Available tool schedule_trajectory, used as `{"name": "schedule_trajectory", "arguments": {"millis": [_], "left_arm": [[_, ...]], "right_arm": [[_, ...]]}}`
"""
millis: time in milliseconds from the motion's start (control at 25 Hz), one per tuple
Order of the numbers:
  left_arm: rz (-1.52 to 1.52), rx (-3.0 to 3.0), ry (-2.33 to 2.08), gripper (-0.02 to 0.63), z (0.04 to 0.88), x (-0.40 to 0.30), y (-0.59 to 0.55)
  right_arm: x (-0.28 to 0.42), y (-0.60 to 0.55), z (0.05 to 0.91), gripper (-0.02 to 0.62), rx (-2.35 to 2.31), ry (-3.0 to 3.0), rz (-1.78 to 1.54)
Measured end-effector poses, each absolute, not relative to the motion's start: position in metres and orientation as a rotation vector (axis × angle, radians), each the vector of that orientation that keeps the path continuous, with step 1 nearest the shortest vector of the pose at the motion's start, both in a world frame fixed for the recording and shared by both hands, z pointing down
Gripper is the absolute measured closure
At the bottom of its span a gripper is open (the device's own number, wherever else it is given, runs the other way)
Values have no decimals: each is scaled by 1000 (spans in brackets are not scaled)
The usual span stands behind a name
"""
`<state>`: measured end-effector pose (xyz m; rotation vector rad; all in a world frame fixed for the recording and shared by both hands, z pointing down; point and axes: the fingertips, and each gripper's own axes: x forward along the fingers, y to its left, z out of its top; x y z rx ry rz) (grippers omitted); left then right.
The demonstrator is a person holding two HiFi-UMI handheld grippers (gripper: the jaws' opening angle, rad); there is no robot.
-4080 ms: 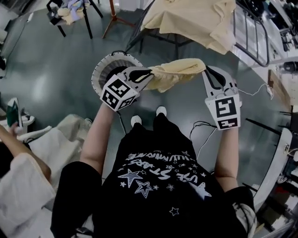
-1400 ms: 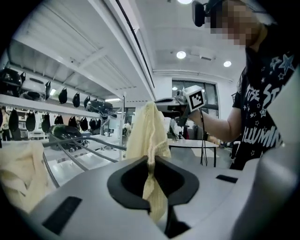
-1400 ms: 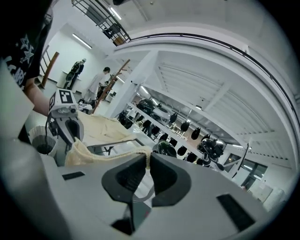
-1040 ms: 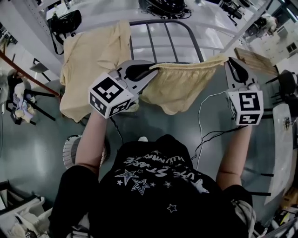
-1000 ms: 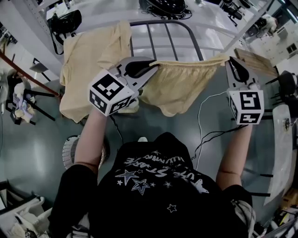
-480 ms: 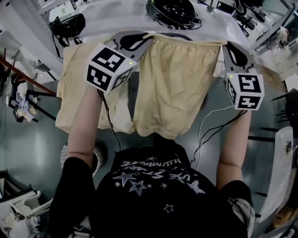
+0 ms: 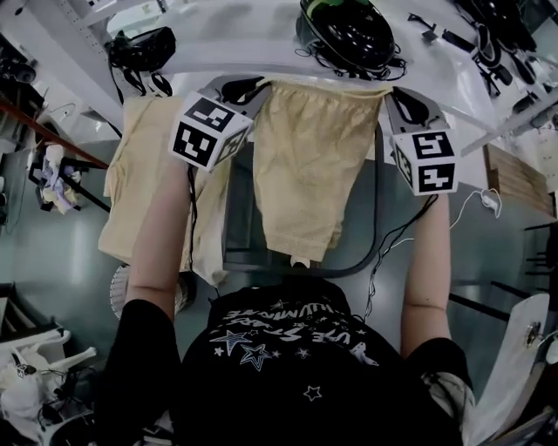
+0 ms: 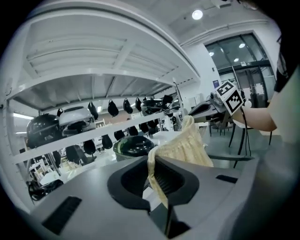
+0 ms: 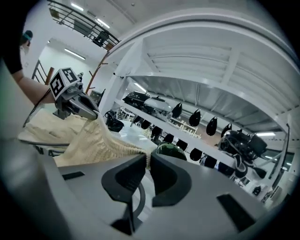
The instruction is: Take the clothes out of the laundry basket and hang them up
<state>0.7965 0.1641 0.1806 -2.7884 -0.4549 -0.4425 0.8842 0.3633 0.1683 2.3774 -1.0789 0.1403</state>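
Note:
Pale yellow shorts [image 7: 305, 165] hang spread by the waistband between my two grippers, above the dark rail of the drying rack [image 7: 377, 228]. My left gripper [image 7: 261, 85] is shut on the waistband's left end, the cloth [image 8: 183, 145] pinched between its jaws [image 8: 157, 161]. At the other end my right gripper [image 7: 390, 91] is shut on the waistband, the fabric [image 9: 93, 140] trailing left from its jaws [image 9: 147, 161]. Each gripper view shows the other gripper across the stretched cloth. The white laundry basket [image 7: 120, 292] peeks out on the floor behind my left arm.
A cream garment [image 7: 139, 192] is draped over the rack's left side. Beyond the rack stands a white table [image 7: 253, 39] with black helmets [image 7: 349, 26] and headsets. Cables [image 7: 392, 244] trail on the floor at right. Another rack with cloth [image 7: 52, 170] is at far left.
Both grippers have carried the shorts forward, from in front of the rack to over it. The shorts now hang flat and spread instead of bunched.

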Motion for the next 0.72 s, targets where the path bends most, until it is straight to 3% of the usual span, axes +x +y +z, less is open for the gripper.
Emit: {"name": "schedule_trajectory", "arguments": {"millis": [600, 720], "left_arm": [[-839, -2719, -218, 549, 314, 857, 121], [-846, -2697, -201, 486, 324, 861, 121]], "right_arm": [[937, 310, 303, 552, 2240, -1206, 422], [937, 309, 315, 549, 2200, -1178, 436]]}}
